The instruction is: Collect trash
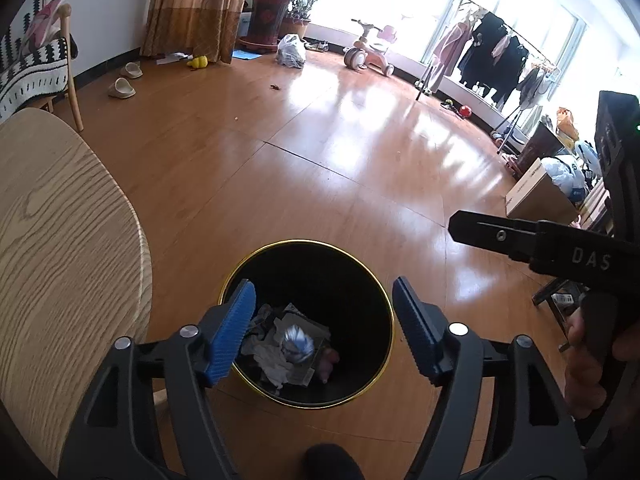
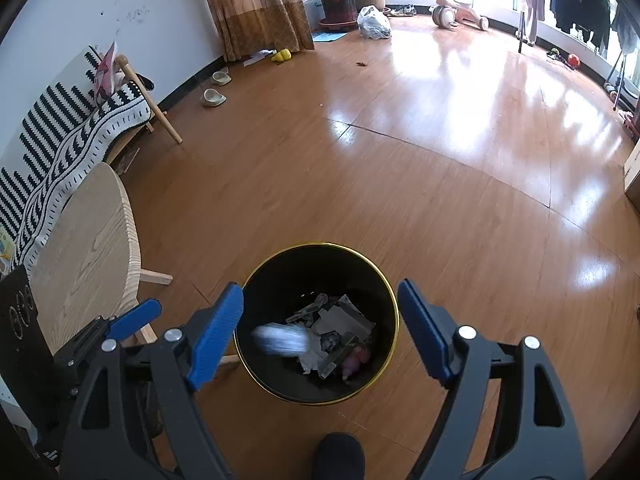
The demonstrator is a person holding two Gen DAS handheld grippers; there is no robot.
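Note:
A black bin with a gold rim (image 1: 304,242) (image 2: 320,245) stands on the wooden floor, holding crumpled paper (image 1: 276,356) (image 2: 340,320) and a pink scrap (image 1: 330,360) (image 2: 356,360). A white-and-blue piece of trash (image 1: 296,344) (image 2: 280,340) shows blurred inside the bin's mouth, touching neither gripper. My left gripper (image 1: 324,284) hangs open over the bin with nothing between its blue pads. My right gripper (image 2: 320,286) is open above the same bin, also empty. In the left wrist view a hand holds the right gripper's black finger (image 1: 480,236) at the right edge.
A round light-wood stool (image 1: 60,260) (image 2: 88,248) stands close to the left of the bin. A dark shoe tip (image 2: 340,456) sits just below it. Further off are a bench with a striped blanket (image 2: 80,128), slippers (image 2: 214,98), a plastic bag (image 2: 374,24), a tricycle (image 1: 368,50) and a cardboard box (image 1: 536,196).

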